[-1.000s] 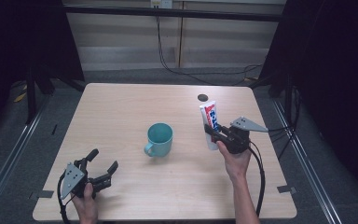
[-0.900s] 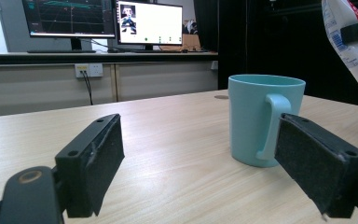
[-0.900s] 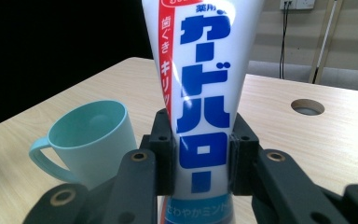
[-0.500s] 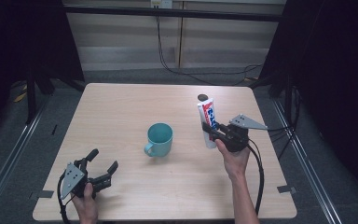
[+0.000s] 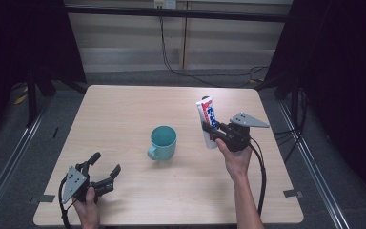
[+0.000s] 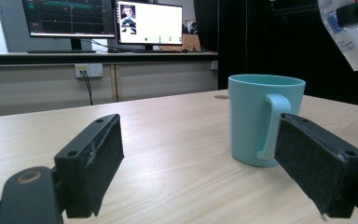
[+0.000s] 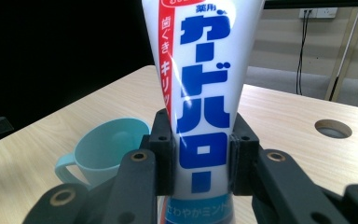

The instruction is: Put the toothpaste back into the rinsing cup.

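While our right gripper point(image 5: 213, 132) clamps its fingers on the glossy tapered toothpaste tube point(image 7: 200, 93), our left gripper point(image 5: 101, 170) rests wide open near the smooth teal mug point(image 5: 163, 142) on the wood-grain table point(image 5: 124, 114).

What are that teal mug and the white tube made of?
The teal mug looks like matte plastic: even colour, soft dull sheen, thick moulded handle; glazed ceramic can't be excluded. The white tube, clamped in the right tool, seems glossy flexible plastic, with bright glare streaks across its printed face.
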Demonstrator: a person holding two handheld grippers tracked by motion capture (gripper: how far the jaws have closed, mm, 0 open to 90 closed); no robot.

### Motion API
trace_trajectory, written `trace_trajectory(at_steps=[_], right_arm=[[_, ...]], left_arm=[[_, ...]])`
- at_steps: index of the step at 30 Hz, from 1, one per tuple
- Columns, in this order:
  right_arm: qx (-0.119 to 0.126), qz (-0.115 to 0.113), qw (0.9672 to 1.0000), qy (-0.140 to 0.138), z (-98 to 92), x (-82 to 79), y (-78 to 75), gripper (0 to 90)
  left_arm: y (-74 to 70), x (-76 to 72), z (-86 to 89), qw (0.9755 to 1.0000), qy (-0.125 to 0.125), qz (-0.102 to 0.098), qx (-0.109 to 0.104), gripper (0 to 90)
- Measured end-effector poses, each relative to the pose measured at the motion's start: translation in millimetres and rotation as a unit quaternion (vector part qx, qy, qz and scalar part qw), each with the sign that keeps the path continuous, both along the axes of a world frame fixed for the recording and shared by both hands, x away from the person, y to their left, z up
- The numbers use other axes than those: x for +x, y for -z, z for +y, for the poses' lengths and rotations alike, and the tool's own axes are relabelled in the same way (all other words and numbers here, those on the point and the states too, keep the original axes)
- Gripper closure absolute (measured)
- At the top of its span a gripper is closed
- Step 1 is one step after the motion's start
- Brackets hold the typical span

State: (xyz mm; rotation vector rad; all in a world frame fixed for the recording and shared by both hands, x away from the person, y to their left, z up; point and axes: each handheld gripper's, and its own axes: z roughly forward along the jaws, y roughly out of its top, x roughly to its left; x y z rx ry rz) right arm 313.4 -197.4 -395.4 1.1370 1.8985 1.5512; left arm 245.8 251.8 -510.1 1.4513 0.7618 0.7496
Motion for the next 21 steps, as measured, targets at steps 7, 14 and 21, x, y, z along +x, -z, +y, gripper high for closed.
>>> trace_trajectory(at_steps=[7,14,21], right_arm=[[-0.003,0.000,1.0000,-0.006,6.0,3.6,-4.2,69.1],[-0.004,-0.003,0.9998,-0.018,12.9,5.5,-10.1,69.1],[-0.003,-0.001,0.9997,-0.025,20.8,9.8,-12.1,69.0]], left_arm=[[0.0,0.0,0.0,1.0000,0.000,0.000,0.000,15.3],[0.2,0.1,-0.3,1.0000,-0.001,-0.001,-0.002,15.3],[0.2,0.1,-0.6,1.0000,-0.001,-0.001,-0.004,15.3]])
